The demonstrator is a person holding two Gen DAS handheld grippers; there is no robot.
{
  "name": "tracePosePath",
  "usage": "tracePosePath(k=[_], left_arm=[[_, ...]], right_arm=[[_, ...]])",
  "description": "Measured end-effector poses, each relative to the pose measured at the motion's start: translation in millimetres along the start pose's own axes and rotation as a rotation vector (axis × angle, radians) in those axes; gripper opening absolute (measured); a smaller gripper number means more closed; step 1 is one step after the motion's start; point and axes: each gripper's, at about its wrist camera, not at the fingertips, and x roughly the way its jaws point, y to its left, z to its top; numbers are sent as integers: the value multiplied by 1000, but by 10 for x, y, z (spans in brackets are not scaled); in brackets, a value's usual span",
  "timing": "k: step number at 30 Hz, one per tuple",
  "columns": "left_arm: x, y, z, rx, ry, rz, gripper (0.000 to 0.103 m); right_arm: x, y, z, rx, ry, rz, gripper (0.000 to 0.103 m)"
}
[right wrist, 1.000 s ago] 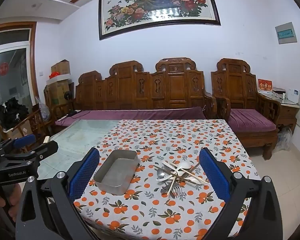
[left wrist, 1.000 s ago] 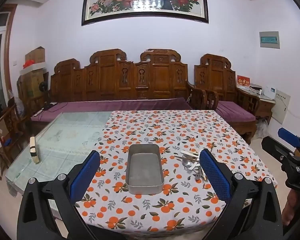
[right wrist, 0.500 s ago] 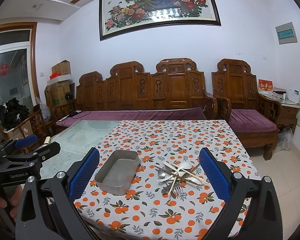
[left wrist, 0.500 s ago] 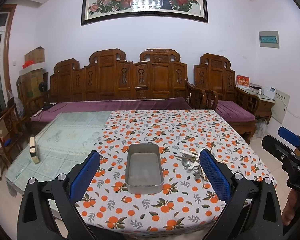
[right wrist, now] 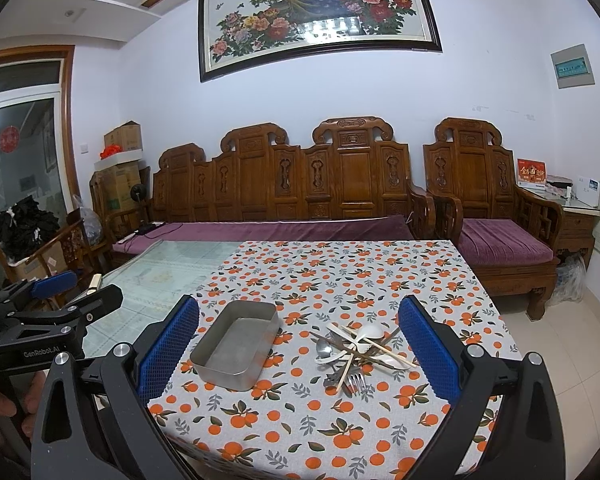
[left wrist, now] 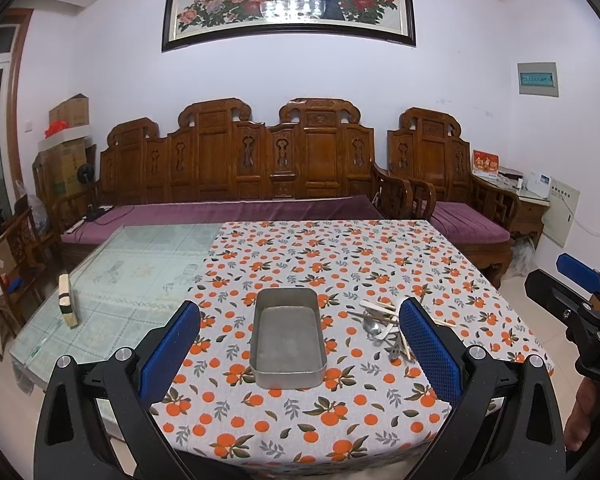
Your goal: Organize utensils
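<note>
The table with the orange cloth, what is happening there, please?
A person holds the left gripper and the right gripper, jaws open, short of the table. Neither holds anything. An empty metal tray sits on the cloth, and beside it lies a heap of utensils, still unsorted.

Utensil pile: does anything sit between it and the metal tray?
Nothing visible does. Only bare patterned tablecloth separates the utensil pile from the empty metal tray to its left.
</note>
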Motion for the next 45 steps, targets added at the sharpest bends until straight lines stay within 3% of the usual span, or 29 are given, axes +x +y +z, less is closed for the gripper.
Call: tracePosePath(k=[30, 36, 45], left_arm=[[6, -5, -8, -1, -1, 0, 96], [38, -28, -7, 2, 9, -5, 96], [227, 0, -106, 8, 50, -22, 96]], right_arm=[[-11, -19, 5, 2, -3, 2, 100], [-98, 79, 127, 8, 2, 7, 100], [49, -52, -3, 21, 25, 4, 100]])
